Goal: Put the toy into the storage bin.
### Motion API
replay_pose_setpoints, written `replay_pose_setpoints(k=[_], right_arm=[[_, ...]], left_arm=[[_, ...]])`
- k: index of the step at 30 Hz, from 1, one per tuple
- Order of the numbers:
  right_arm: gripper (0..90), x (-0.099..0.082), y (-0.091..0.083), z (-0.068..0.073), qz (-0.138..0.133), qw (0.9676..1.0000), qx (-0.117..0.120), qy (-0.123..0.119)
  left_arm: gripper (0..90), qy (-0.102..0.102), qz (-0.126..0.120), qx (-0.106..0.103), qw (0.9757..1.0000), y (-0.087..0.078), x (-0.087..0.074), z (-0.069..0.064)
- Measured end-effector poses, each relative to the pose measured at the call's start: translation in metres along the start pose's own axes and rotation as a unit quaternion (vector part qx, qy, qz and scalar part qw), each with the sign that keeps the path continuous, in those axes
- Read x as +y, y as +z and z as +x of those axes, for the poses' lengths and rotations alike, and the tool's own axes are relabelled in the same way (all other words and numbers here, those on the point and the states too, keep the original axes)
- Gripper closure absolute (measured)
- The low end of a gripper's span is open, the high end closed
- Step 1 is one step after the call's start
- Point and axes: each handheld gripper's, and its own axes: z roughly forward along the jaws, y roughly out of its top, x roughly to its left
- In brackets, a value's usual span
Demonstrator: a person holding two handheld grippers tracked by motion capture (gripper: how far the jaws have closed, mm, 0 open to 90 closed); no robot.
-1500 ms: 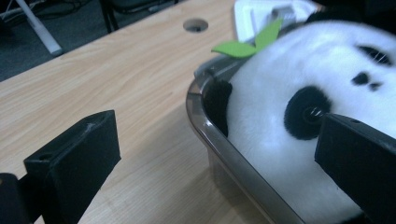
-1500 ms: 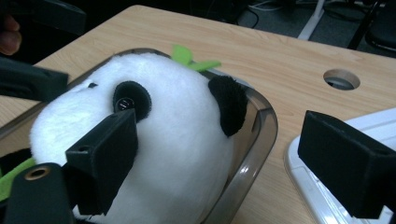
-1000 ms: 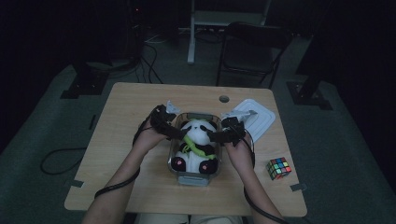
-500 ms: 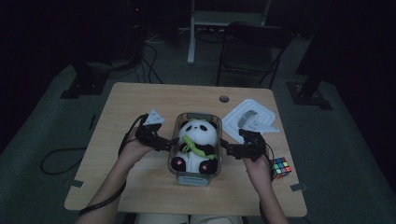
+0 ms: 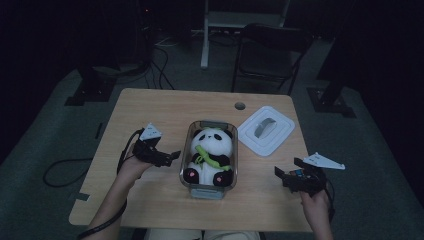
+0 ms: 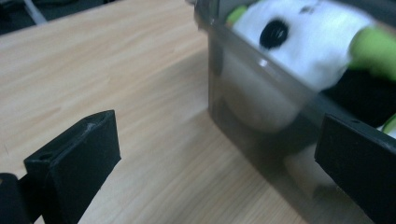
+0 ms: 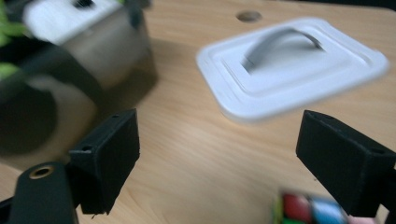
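Note:
A black-and-white panda plush (image 5: 210,152) with a green leaf lies in a clear rectangular container (image 5: 191,150) at the table's middle. My left gripper (image 5: 170,157) is open just left of the container, clear of it; in the left gripper view the open left gripper (image 6: 219,149) faces the container wall (image 6: 252,107), with the panda (image 6: 303,42) behind it. My right gripper (image 5: 286,173) is open at the front right, with nothing in it. The right gripper view has the right gripper (image 7: 224,149) open over bare wood. A colourful puzzle cube (image 7: 312,210) lies by its right jaw.
A white lid (image 5: 265,129) with a grey handle lies right of the container, also ahead of the right gripper as the lid (image 7: 292,65). A cable hole (image 5: 240,106) sits near the table's far edge. A dark chair (image 5: 270,50) stands beyond the table.
Both grippers pulled away from the panda and container: the left moved out to the left, the right moved back toward the front right by the cube. The panda stays in the container.

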Motion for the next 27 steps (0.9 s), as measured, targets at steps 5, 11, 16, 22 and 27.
replay_pose_setpoints(k=[5,11,16,22,27], right_arm=[[12.7,-0.021,-0.012,-0.017,0.023,0.9979,-0.051,0.035],[11.6,-0.045,-0.021,-0.034,0.033,0.9937,-0.073,0.078],[11.6,-0.062,-0.019,-0.041,0.043,0.9903,-0.083,0.103],[11.6,-0.063,0.0,-0.044,0.067,0.989,-0.099,0.087],[15.8,-0.063,0.013,-0.045,0.088,0.9875,-0.108,0.075]], left_arm=[[0.9,-0.003,0.01,-0.002,0.9999,0.004,-0.013,-0.001],[0.9,-0.01,0.015,-0.005,0.9998,0.007,-0.028,-0.002],[0.9,-0.016,0.016,-0.007,0.9997,0.011,-0.037,-0.002],[0.9,-0.009,0.028,-0.006,0.9996,0.017,-0.043,-0.006],[0.9,-0.008,0.027,-0.011,0.9995,0.021,-0.043,-0.008]])
